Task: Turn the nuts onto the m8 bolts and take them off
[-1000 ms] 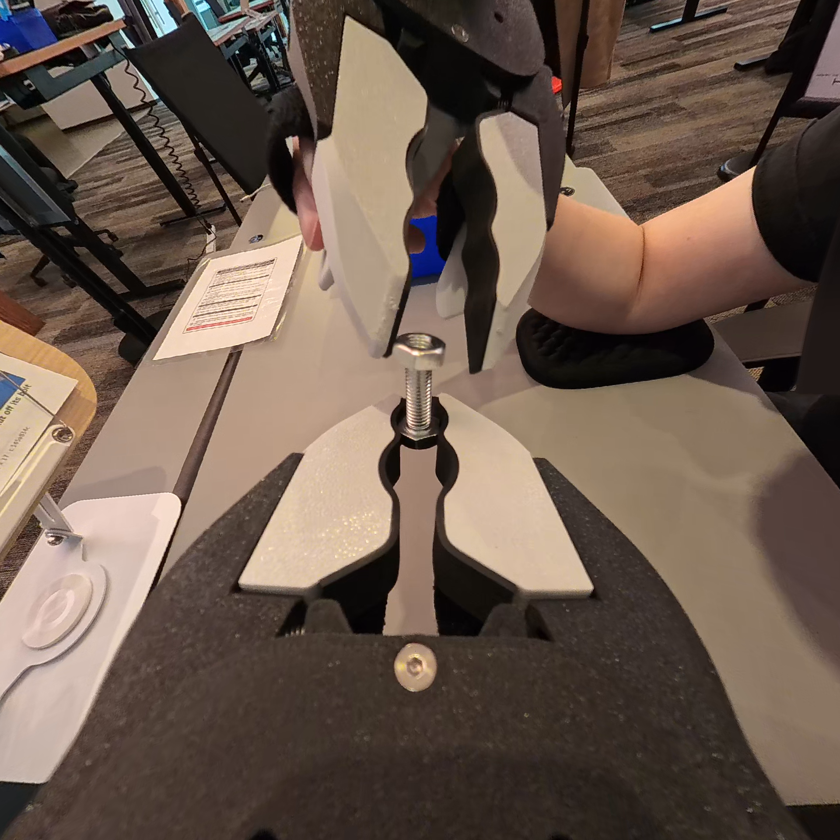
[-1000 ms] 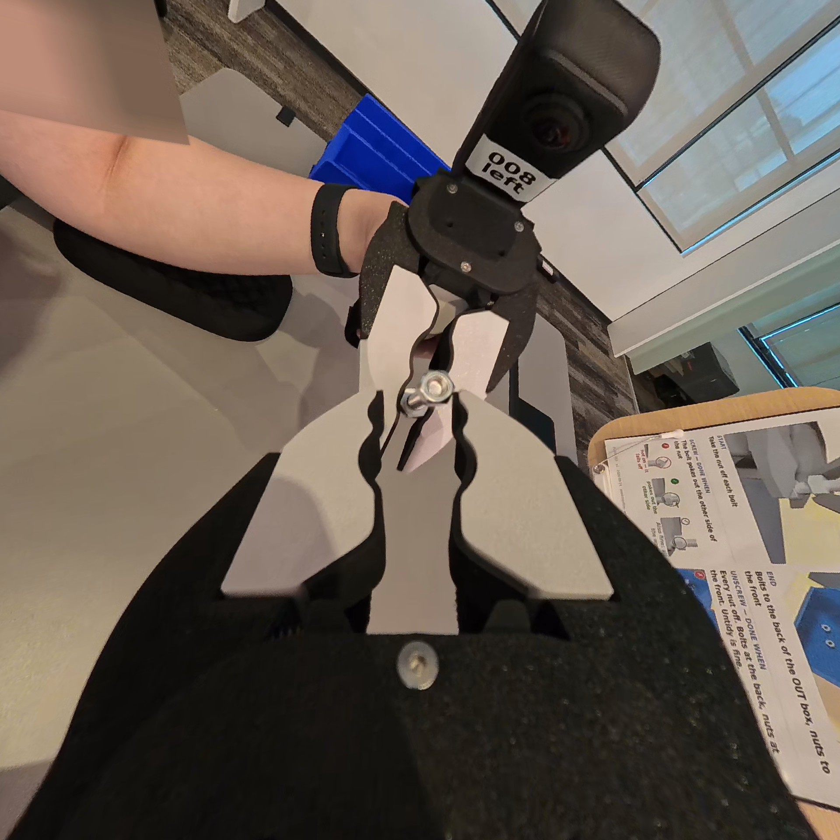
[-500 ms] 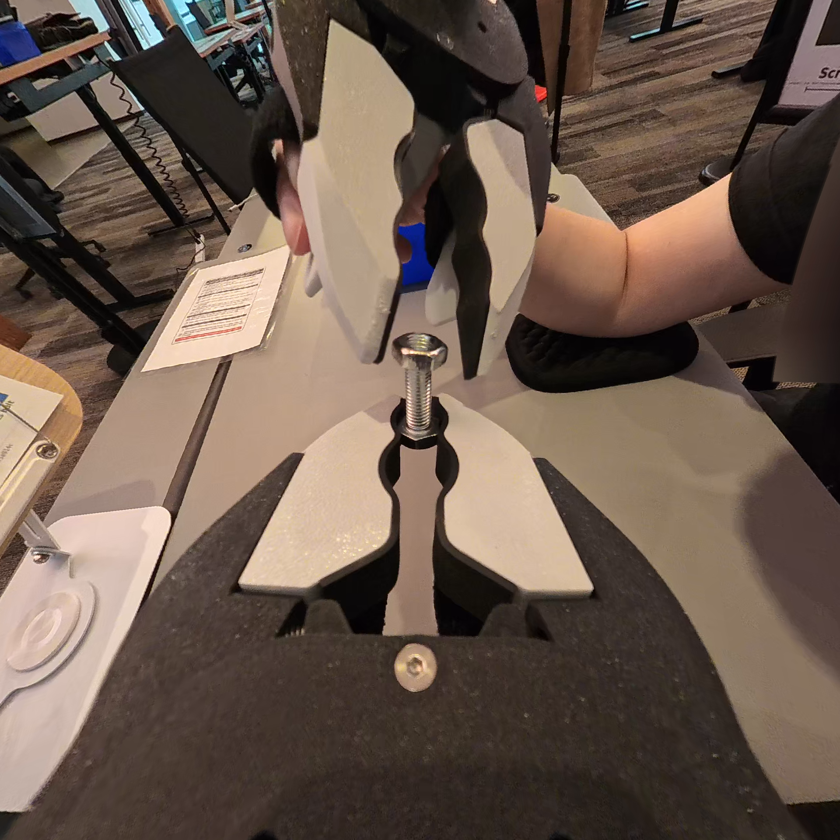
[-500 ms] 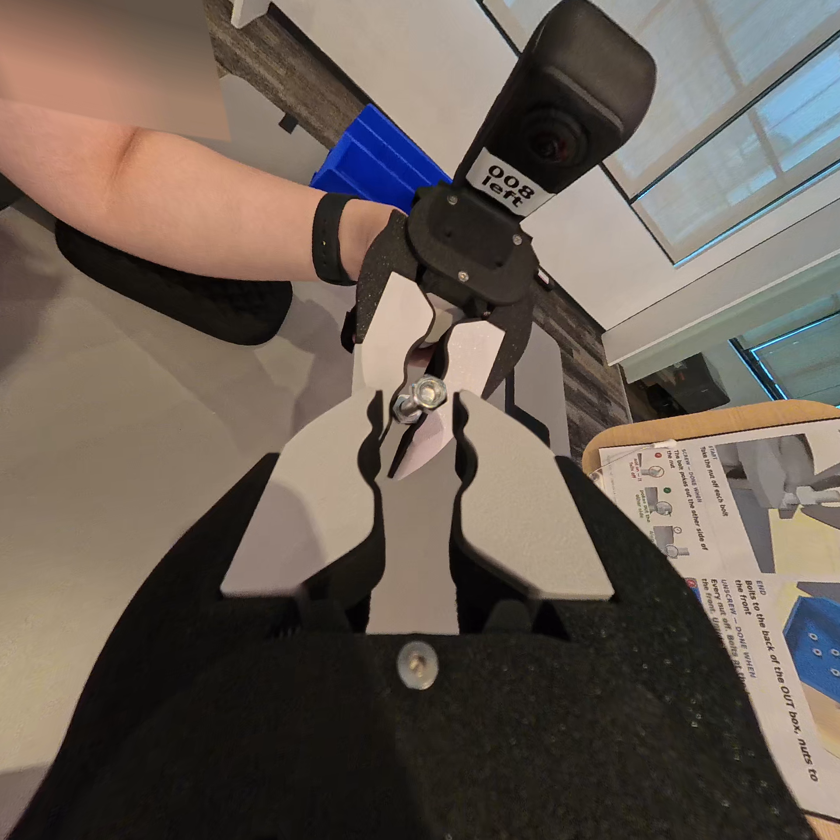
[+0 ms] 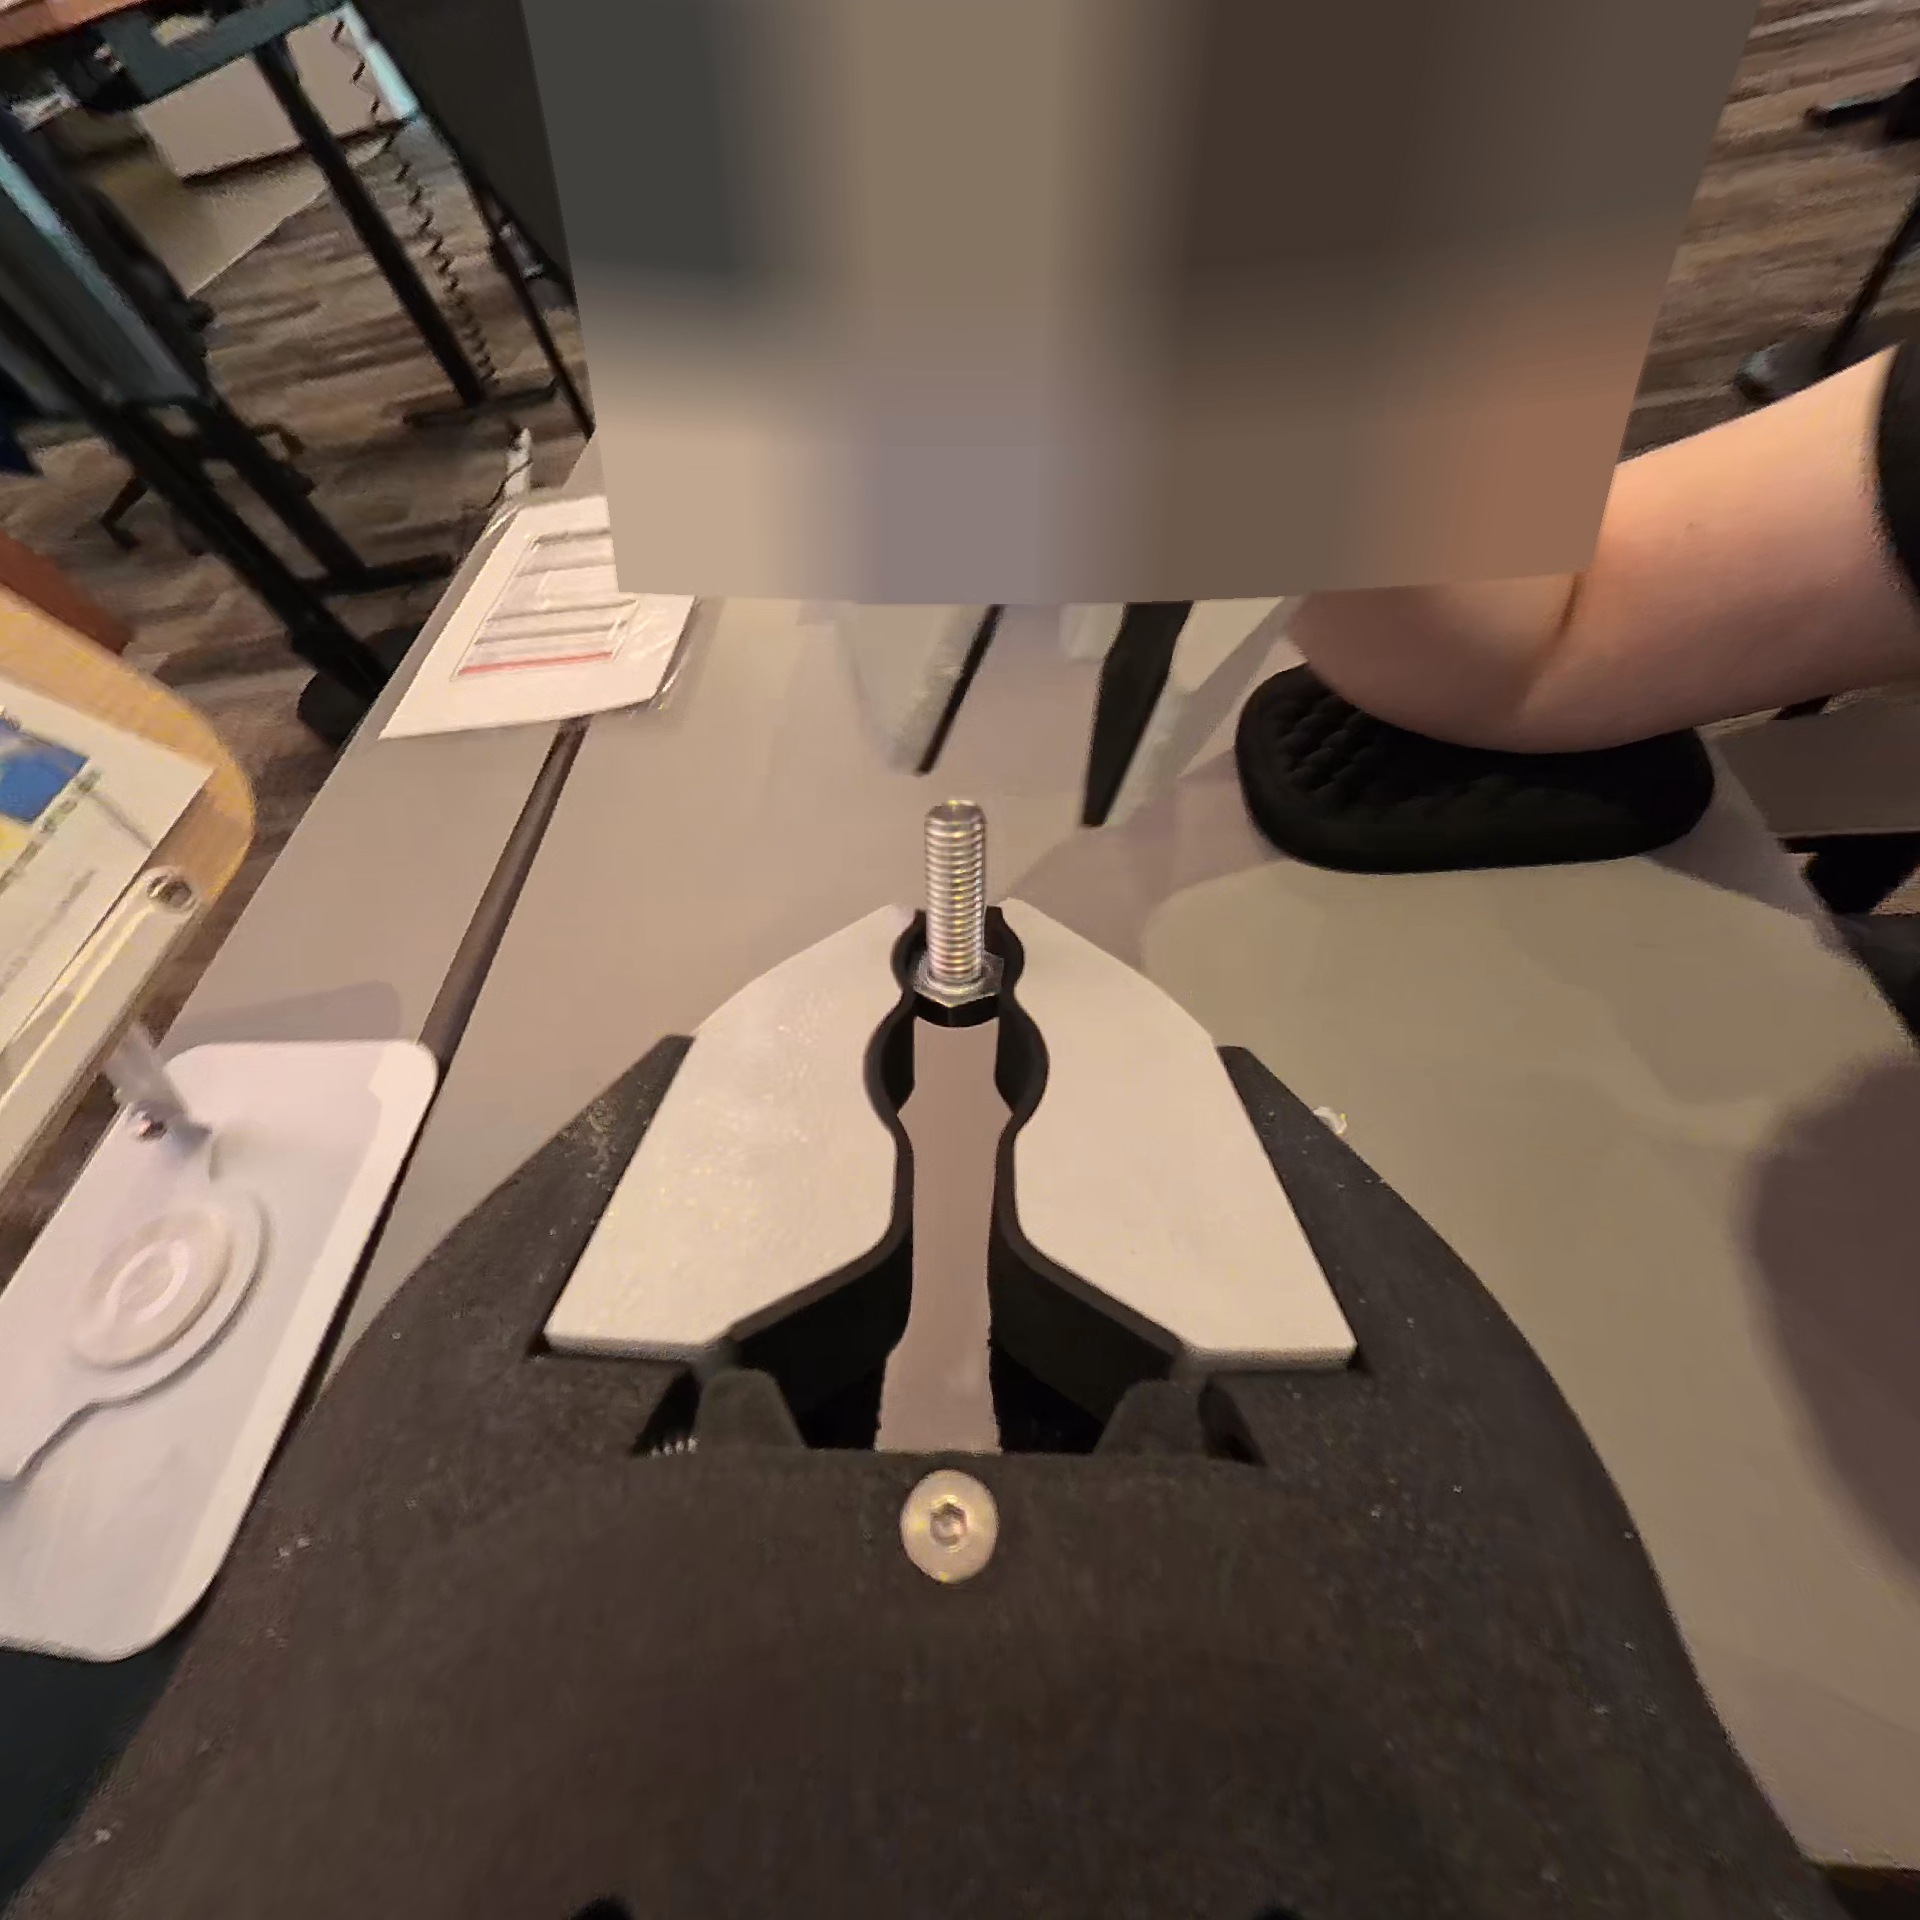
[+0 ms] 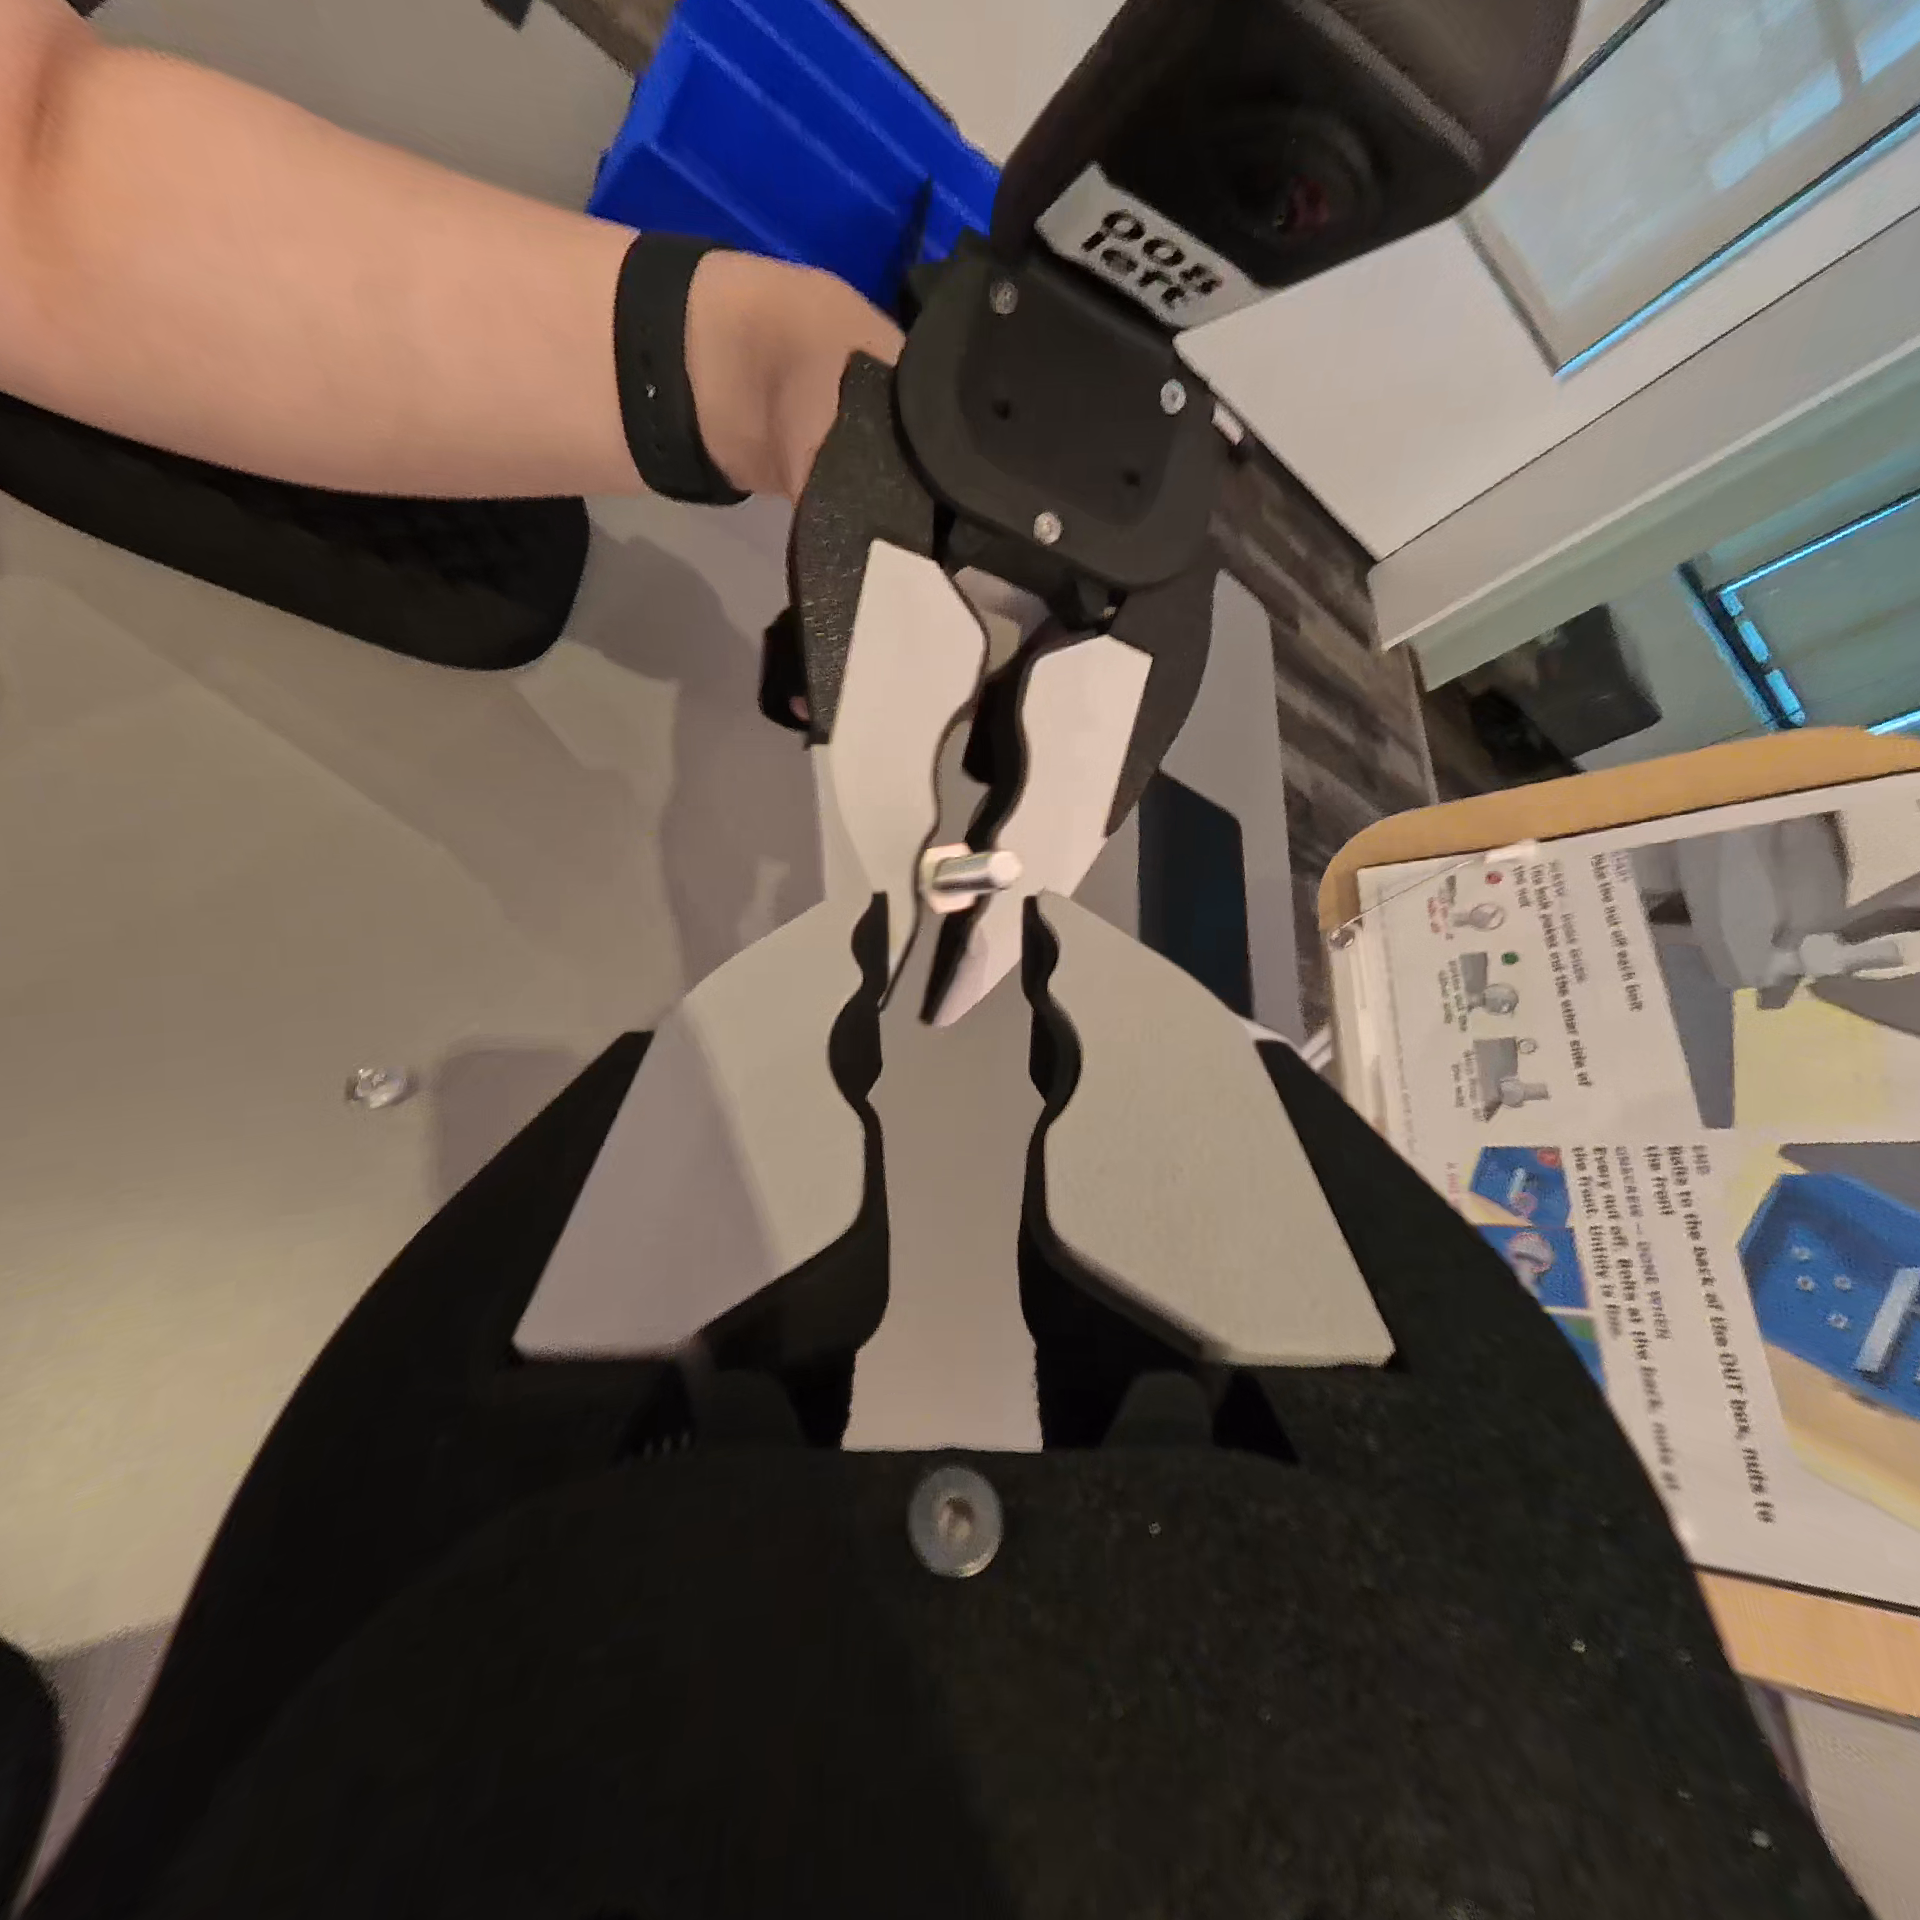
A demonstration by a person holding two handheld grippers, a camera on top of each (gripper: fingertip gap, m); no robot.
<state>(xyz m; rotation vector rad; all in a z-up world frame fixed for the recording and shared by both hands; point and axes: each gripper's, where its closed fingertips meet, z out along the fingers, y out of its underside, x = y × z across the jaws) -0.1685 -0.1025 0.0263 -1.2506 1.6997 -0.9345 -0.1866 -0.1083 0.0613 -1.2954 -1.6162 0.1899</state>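
left gripper (image 5: 954,971) clamping bolt (image 5: 952,894), right gripper (image 6: 956,940) parted

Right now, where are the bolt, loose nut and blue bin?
bolt (image 5: 954,894), left wrist view, on its threaded shank.
loose nut (image 6: 374,1086), right wrist view, on its middle.
blue bin (image 6: 769,135), right wrist view, on its side wall.

Silver bolt (image 5: 954,902); blue bin (image 6: 769,166); grey table (image 5: 1455,1039).
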